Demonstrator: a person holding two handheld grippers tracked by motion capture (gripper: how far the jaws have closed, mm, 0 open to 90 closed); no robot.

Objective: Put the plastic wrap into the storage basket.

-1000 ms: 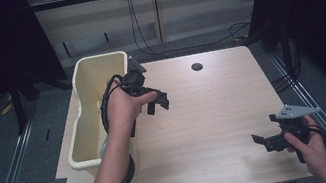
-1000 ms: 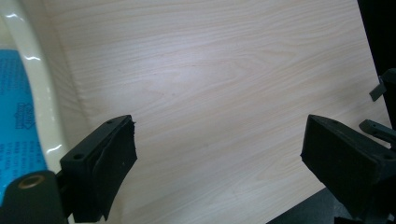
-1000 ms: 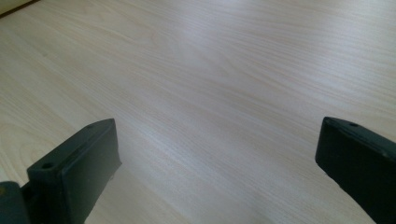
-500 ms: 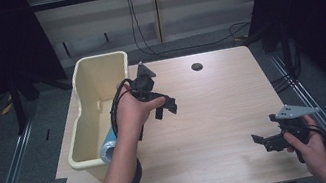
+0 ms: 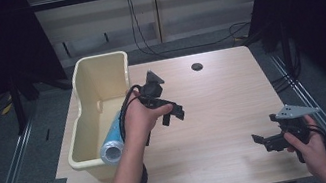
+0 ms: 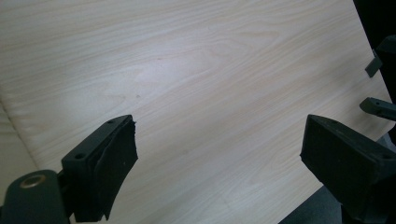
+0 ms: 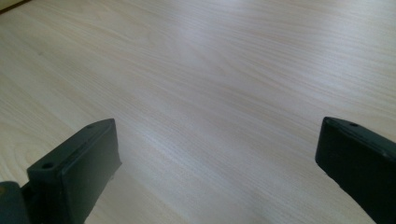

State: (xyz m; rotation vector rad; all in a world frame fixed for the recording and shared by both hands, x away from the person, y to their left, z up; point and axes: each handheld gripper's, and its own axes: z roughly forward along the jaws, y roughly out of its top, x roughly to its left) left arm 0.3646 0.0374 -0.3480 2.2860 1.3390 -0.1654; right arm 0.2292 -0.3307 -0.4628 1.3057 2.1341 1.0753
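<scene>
Your left gripper (image 5: 174, 115) is wide open, holding nothing, above the tabletop (image 5: 220, 112) beside the cream bin (image 5: 97, 77). Right gripper (image 5: 263, 140) is also spread wide, empty, near the right edge. A blue roll (image 5: 112, 143) lies in the bin.

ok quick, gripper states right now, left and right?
Left gripper: open, jaws wide apart, nothing between them, over the table beside the bin.
Right gripper: open, jaws wide apart, holding nothing, near the table's right front.

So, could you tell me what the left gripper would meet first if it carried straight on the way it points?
Probably the bare table: the open left gripper looks down across the wood, toward the right gripper, though depth is uncertain.
</scene>
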